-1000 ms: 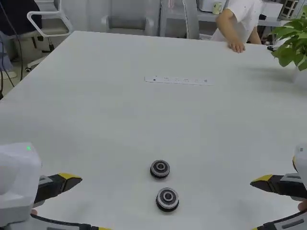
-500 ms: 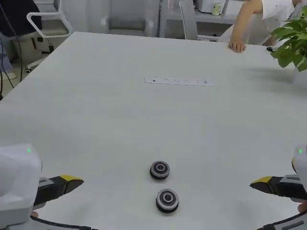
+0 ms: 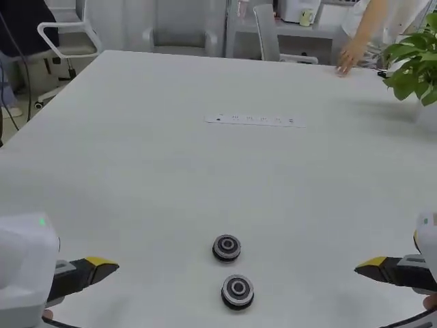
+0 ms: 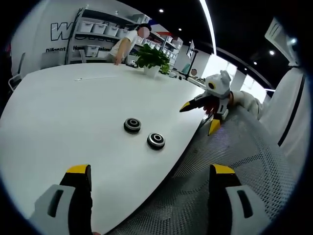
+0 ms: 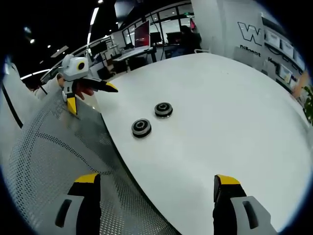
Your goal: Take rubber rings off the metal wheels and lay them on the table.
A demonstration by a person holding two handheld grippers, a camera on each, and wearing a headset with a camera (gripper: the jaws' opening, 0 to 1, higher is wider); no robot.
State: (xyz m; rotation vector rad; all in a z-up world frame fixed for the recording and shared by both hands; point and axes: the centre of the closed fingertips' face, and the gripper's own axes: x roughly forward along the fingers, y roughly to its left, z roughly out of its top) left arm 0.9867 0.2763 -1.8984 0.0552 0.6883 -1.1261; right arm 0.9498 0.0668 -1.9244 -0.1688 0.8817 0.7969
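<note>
The left tongs (image 4: 149,171) are spread wide and hold nothing. The right tongs (image 5: 157,179) are spread wide too, and they are empty as well. They sit low at the two sides, well apart from each other, at the near edge of the worktop (image 3: 171,184).

Between them, a little way in, lies the near wheel (image 3: 237,291). It lies flat, with a dark rubber ring (image 3: 224,296) around its rim. Just behind it, close but not touching, lies the far wheel (image 3: 226,248), flat too and with its dark rim on. So no ring is off yet, I think.

The job now is to reach in for the first wheel. The near wheel looks like the easy one to start with. It may work best for one pair of tongs to pinch the metal part and hold it firm. The other can then grab just the rubber edge and peel it off slowly. The wheels are small and could slide, so come in gently.

Farther back lies a white socket strip (image 3: 254,120). At the far edge are a green plant (image 3: 413,65) and someone's hand (image 3: 348,58).
</note>
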